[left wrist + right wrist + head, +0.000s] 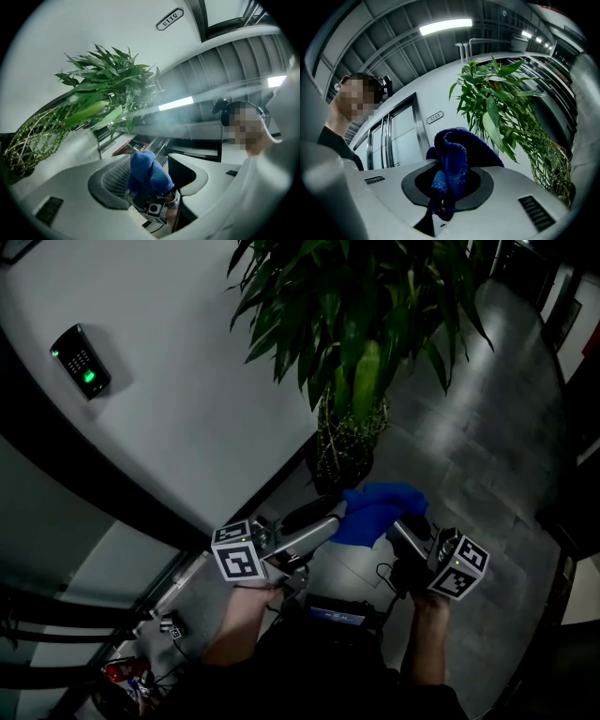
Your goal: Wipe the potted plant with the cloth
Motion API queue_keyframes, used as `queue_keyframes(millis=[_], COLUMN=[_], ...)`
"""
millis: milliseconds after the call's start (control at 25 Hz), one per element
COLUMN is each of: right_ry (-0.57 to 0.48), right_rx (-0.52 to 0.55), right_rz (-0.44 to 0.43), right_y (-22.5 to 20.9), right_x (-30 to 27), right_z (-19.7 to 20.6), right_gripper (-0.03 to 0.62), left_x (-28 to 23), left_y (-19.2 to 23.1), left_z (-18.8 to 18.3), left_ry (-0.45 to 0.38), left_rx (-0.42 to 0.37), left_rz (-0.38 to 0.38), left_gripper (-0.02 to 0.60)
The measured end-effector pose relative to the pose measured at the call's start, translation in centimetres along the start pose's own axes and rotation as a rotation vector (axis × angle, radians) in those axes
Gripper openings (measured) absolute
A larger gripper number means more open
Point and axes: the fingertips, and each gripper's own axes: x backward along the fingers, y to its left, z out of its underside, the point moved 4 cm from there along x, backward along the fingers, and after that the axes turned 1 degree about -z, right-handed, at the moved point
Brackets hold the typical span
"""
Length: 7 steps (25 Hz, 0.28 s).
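two tools meet low in the head view, each carried in one of the person's hands. the right tool (400,525) is clamped on a blue cloth (380,507): its own view shows the jaws drawn together with the fabric bunched in the dark recess between the pads, one fold standing up above them and a short end hanging below. the left tool (336,519) points in from the other side with its tips right at the cloth's edge. its own view shows its jaws standing apart, with the cloth and the right tool's marker cube framed between them. a dark gap shows between the fabric and one pad, so it grips nothing. the cloth sits in the air between the two tools, above the grey tiled floor (487,456). the potted plant (361,343) is just beyond, with long green leaves spreading over a lattice of woven stems (349,432) that runs down into a dark pot (337,465). the pot stands on the floor close against a white wall (187,399). the cloth is near the pot but does not touch the leaves. a keypad (82,362) with a green light is mounted on the wall, well apart from the plant. in the right gripper view a small number plate (435,117) sits on the wall beside a door frame.
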Motion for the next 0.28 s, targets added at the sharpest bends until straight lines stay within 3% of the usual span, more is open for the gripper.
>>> queue_keyframes(millis=[280], right_ry=[-0.007], right_rx=[0.001], right_rz=[-0.002], right_y=[-0.04], right_x=[0.11], right_z=[-0.07], right_gripper=[0.074], left_x=[-0.02], left_y=[0.07], left_z=[-0.11], left_ry=[0.001], left_rx=[-0.001], left_rz=[0.002], left_gripper=[0.268])
